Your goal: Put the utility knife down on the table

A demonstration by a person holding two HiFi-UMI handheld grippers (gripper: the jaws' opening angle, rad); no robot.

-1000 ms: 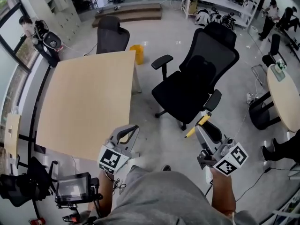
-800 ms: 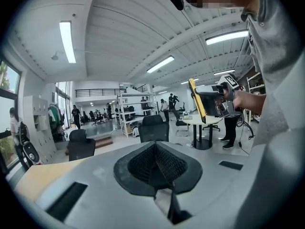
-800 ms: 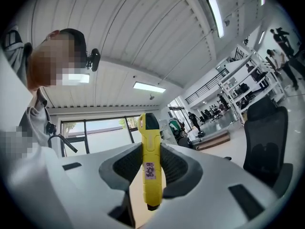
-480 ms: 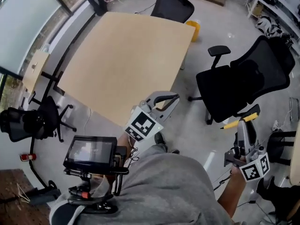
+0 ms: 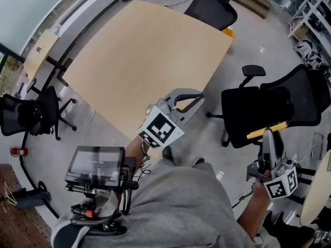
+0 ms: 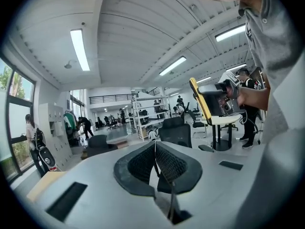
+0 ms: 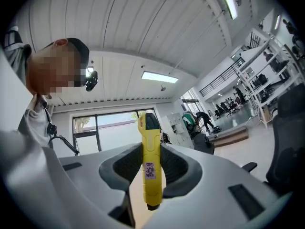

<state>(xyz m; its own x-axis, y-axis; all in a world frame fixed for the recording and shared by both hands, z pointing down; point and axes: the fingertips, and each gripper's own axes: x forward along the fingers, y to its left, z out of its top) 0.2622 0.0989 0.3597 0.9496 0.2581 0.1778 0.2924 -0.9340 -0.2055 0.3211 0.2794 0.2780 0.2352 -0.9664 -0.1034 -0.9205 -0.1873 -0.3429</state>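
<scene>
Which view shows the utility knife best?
Right gripper view: the utility knife fills the centre, clamped between the right gripper's fingers, label visible. Head view shows the utility knife only as a small yellow bar against the black chair. Left gripper view catches it far off, edge-on.

Open office: a pale wooden desk (image 5: 150,61) on a grey floor (image 5: 248,40).
A black office chair (image 5: 274,112) stands to the desk's right, a 2nd chair (image 5: 212,6) at its far edge, and a 3rd chair (image 5: 31,115) at the left by the windows (image 5: 31,14). Long strip lights (image 6: 80,49) run across the white ribbed ceiling (image 7: 143,27), and metal shelves (image 6: 143,118) stand at the far side of the room.
</scene>
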